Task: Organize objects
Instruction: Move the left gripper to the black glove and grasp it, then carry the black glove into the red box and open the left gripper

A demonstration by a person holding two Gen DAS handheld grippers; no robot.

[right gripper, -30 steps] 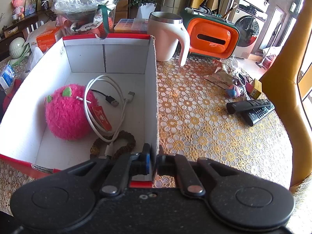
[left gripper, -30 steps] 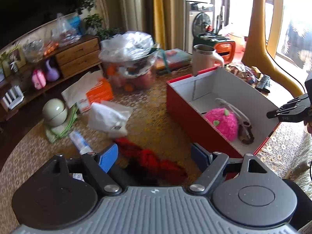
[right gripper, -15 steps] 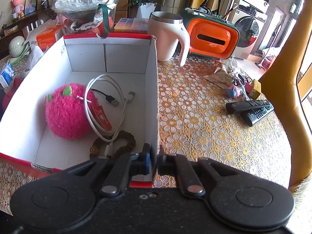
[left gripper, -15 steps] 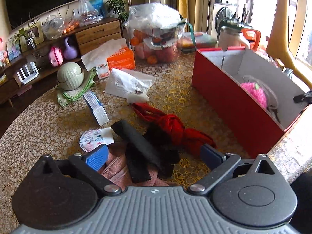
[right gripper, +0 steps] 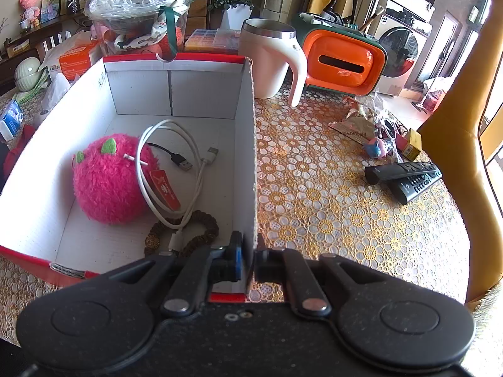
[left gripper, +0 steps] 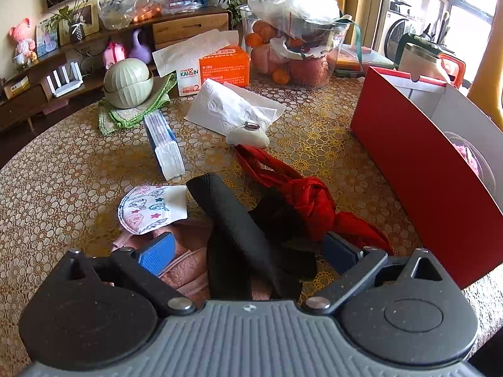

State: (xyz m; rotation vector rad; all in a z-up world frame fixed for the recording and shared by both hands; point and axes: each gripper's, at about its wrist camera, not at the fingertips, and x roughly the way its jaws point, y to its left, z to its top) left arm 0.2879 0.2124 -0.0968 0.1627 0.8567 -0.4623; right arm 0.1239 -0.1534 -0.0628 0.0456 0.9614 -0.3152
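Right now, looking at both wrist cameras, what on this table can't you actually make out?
- Pink cloth, left wrist view: mostly hidden by the black strap and the left gripper; what it is stays unclear.
- Red box contents, left wrist view: wall hides nearly everything.
- Bead bracelet, right wrist view: near part hidden behind the right gripper.
- Remotes: buttons too small to read.

A crumpled black cloth (left gripper: 251, 235) and knotted red cloth (left gripper: 308, 198) lie touching beside the open red box (left gripper: 418, 163).
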